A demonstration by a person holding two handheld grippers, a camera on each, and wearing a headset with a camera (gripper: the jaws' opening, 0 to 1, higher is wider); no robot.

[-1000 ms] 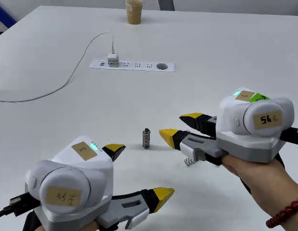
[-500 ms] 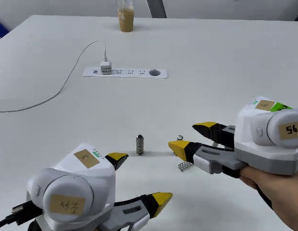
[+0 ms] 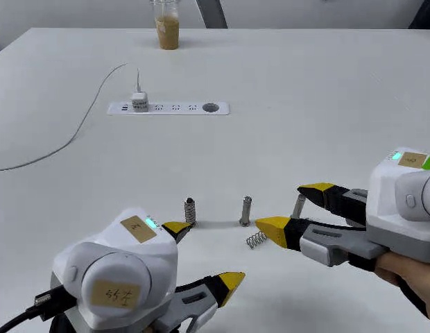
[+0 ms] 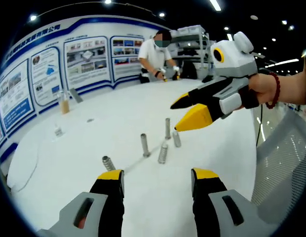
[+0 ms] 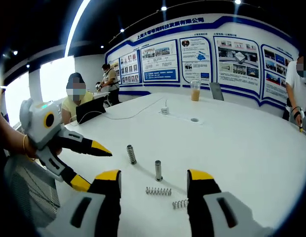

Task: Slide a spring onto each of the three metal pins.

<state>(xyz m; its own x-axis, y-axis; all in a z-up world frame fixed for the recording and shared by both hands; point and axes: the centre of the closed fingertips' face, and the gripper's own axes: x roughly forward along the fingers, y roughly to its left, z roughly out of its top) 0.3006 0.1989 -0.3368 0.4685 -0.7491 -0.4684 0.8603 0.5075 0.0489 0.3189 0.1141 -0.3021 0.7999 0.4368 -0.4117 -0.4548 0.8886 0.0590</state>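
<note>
Spring [image 5: 158, 191] lying flat on the table [image 5: 242, 138], long axis crosswise, just ahead of the right tool [image 5: 154, 175], jaws apart and empty; left tool [image 3: 203, 253], also apart, slightly farther.

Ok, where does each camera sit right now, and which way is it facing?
Head view: on the headset, facing forward and down at the table; left gripper and right gripper show, with a hand.
Left gripper view: on the left gripper, looking along its open jaws at a bare pin; the right gripper shows at the right.
Right gripper view: on the right gripper, looking along its open jaws at a loose spring; the left gripper shows at the left.
Shared: all three see the spring-covered pin.
</note>
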